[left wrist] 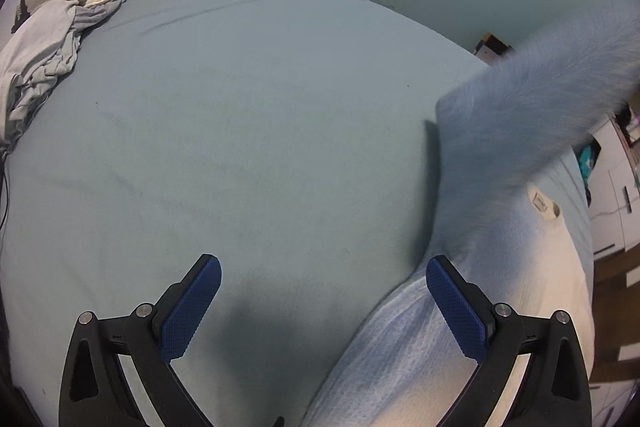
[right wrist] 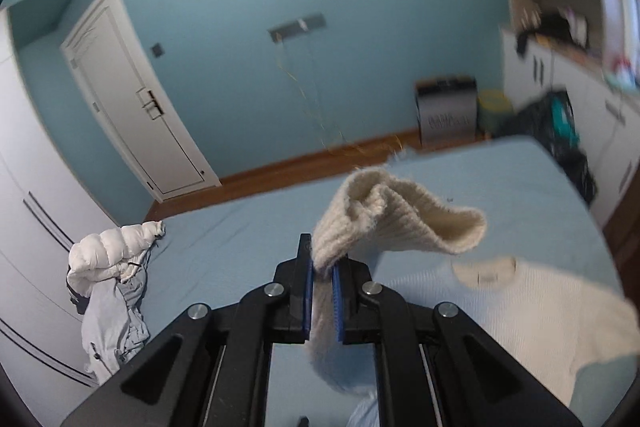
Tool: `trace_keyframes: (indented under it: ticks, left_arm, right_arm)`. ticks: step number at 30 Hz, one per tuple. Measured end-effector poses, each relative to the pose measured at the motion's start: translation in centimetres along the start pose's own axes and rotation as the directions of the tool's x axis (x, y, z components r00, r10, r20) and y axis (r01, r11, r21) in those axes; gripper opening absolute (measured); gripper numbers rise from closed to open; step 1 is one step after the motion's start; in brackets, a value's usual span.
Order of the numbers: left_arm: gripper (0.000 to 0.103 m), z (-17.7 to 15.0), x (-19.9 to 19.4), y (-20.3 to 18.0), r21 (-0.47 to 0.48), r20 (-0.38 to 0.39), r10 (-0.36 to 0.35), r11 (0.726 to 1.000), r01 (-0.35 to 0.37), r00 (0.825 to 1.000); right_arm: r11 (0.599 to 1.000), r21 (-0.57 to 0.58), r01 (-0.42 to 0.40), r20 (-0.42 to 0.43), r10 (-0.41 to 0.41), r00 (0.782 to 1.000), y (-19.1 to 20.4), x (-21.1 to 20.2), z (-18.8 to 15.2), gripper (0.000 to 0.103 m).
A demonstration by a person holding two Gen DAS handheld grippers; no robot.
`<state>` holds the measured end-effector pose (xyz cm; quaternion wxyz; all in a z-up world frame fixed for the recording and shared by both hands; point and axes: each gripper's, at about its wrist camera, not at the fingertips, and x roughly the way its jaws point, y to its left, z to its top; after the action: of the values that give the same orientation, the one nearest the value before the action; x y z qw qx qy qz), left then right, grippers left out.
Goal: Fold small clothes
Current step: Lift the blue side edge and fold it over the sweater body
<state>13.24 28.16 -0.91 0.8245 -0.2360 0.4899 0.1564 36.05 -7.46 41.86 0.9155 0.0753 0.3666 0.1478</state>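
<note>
Right gripper [right wrist: 322, 273] clamped on sweater cuff [right wrist: 400, 223] — left gripper [left wrist: 322, 277] wide, unladen — above bed [left wrist: 240, 107].

The sweater [right wrist: 540, 315] is a soft cream knit with fine ribbing, and its sleeve cuff [right wrist: 400, 223] is thicker, chunkier rib, a little fuzzy at the edge. The bed [left wrist: 240, 107] wears a matt pale-blue cotton sheet, smooth but for faint creases. Each hand-held gripper, left [left wrist: 323, 303] and right [right wrist: 322, 291], is matt black plastic with bright metal pins and blue rubbery pads [left wrist: 192, 307] stippled in a fine grid. At the bed's corner lies a puffy white quilted jacket [right wrist: 112, 251] with a slight sheen. The floor [right wrist: 280, 167] is glossy warm wood; the door [right wrist: 132, 95] is smooth white paint.
</note>
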Motion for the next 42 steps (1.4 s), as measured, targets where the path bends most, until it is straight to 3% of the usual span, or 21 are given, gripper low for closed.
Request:
trace_keyframes:
  ticks: [2, 6, 10, 15, 18, 21, 23, 25, 28, 33, 37, 40, 42]
  left_arm:
    - [0.103, -0.1, 0.0, -0.3, 0.016, 0.002, 0.002, 1.0, -0.002, 1.0]
    - [0.103, -0.7, 0.3, -1.8, 0.096, 0.011, 0.03, 0.995, -0.031, 0.999]
    - [0.103, -1.7, 1.0, -3.6, 0.178, 0.003, 0.044, 0.983, -0.044, 0.999]
    - [0.103, -2.1, 2.2, -7.1, 0.272, 0.005, 0.061, 0.961, -0.06, 0.998]
    - [0.103, -2.3, 3.0, -8.3, 0.297, 0.015, 0.017, 0.955, -0.02, 1.0]
    - [0.103, -3.1, 5.0, -10.2, 0.367, -0.008, -0.03, 0.93, 0.031, 1.0]
    - [0.103, -3.3, 6.6, -11.0, 0.42, -0.021, -0.01, 0.907, 0.018, 1.0]
    - [0.103, -3.3, 8.6, -11.6, 0.455, -0.013, 0.053, 0.889, -0.041, 0.999]
    - [0.103, -1.9, 11.7, -11.3, 0.425, -0.001, 0.133, 0.897, -0.121, 0.991]
    - [0.103, 0.6, 15.2, -8.6, 0.312, -0.022, 0.174, 0.937, -0.158, 0.985]
    - [0.103, 2.1, 15.7, -5.6, 0.182, -0.069, 0.107, 0.979, -0.093, 0.992]
    - [0.103, 2.4, 16.1, -4.6, 0.14, -0.11, 0.081, 0.988, -0.065, 0.991]
    - [0.103, 2.4, 16.2, -4.4, 0.148, -0.108, 0.1, 0.985, -0.084, 0.989]
  right_arm:
    - [0.999, -0.038, 0.006, 0.022, -0.005, 1.0, 0.5, 0.1, 0.8, 0.005]
    - [0.997, -0.068, 0.04, 0.06, -0.036, 0.998, -2.3, 1.0, -0.4, 0.005]
    - [0.999, 0.02, 0.049, 0.042, -0.05, 0.998, -5.3, 2.0, -0.8, 0.005]
    - [0.994, 0.095, 0.051, -0.001, -0.051, 0.999, -3.6, 3.3, 0.5, 0.005]
    - [0.994, 0.102, 0.023, -0.006, -0.023, 1.0, -1.8, 3.1, 1.4, 0.005]
    - [0.994, 0.11, -0.002, -0.007, 0.003, 1.0, -0.5, 3.3, 2.0, 0.005]
    - [0.992, 0.121, -0.028, -0.004, 0.029, 1.0, -0.1, 3.6, 2.1, 0.005]
    - [0.991, 0.128, -0.046, -0.007, 0.048, 0.999, 0.5, 3.9, 1.9, 0.005]
    - [0.991, 0.12, -0.058, -0.015, 0.06, 0.998, 1.2, 4.2, 1.5, 0.005]
    - [0.986, 0.134, -0.101, -0.022, 0.105, 0.994, 1.6, 4.3, 1.6, 0.005]
    - [0.989, 0.081, -0.12, -0.018, 0.122, 0.992, 2.3, 4.3, 1.7, 0.005]
    - [0.99, 0.053, -0.133, -0.008, 0.134, 0.991, 1.7, 4.2, 1.4, 0.004]
    - [0.99, 0.052, -0.133, -0.004, 0.133, 0.991, 0.9, 4.2, 1.2, 0.004]
